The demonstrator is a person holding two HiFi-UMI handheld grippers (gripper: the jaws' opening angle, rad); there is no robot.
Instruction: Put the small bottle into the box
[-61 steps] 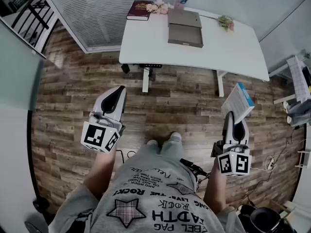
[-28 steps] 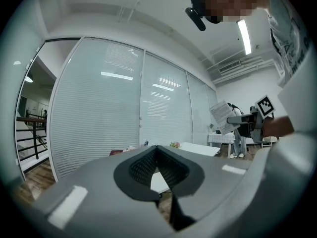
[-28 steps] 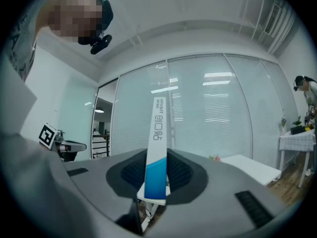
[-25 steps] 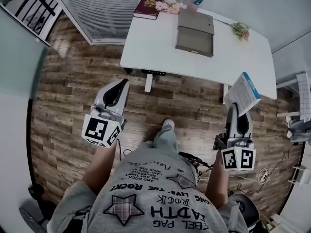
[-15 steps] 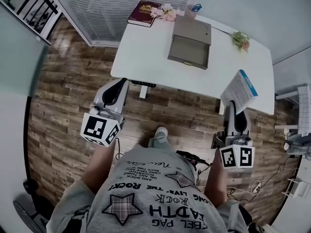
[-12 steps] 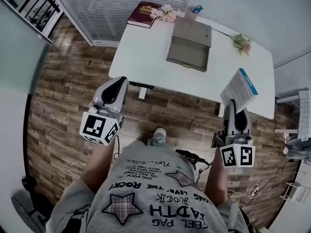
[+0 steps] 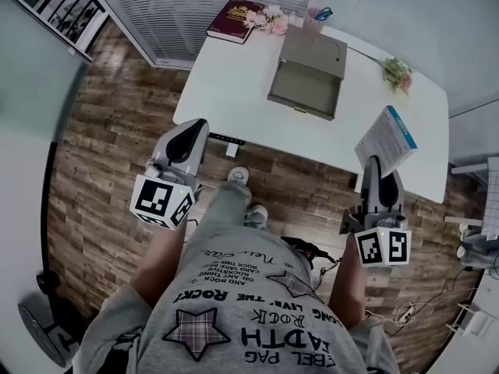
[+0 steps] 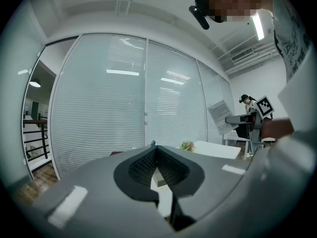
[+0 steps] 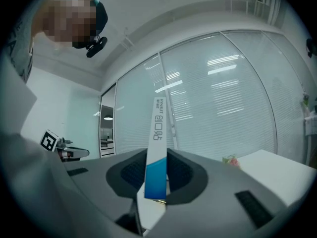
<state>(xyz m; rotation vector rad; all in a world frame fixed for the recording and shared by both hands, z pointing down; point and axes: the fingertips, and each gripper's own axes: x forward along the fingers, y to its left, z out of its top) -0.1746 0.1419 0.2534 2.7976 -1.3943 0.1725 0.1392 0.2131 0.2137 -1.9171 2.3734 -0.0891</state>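
An open grey box (image 7: 306, 72) lies on the white table (image 7: 234, 84) ahead of me. My right gripper (image 7: 376, 164) is shut on a flat white and blue packet (image 7: 386, 140), which stands on edge over the table's near right corner. In the right gripper view the packet (image 9: 157, 148) sticks up between the right gripper (image 9: 159, 158) pads. My left gripper (image 7: 191, 127) is shut with nothing in it, just short of the table's front edge. In the left gripper view the left gripper (image 8: 156, 150) points toward the table (image 8: 218, 150). No small bottle shows.
A dark red book (image 7: 234, 20), pink flowers (image 7: 269, 18) and a cup with blue handles (image 7: 320, 14) sit at the table's far edge. Another flower (image 7: 399, 72) lies at the right. The floor is wooden planks (image 7: 101, 162); cables (image 7: 421, 302) lie at the lower right.
The table has come nearer in the head view as the person steps toward it. Both grippers have kept their state; the packet stays in the right one.
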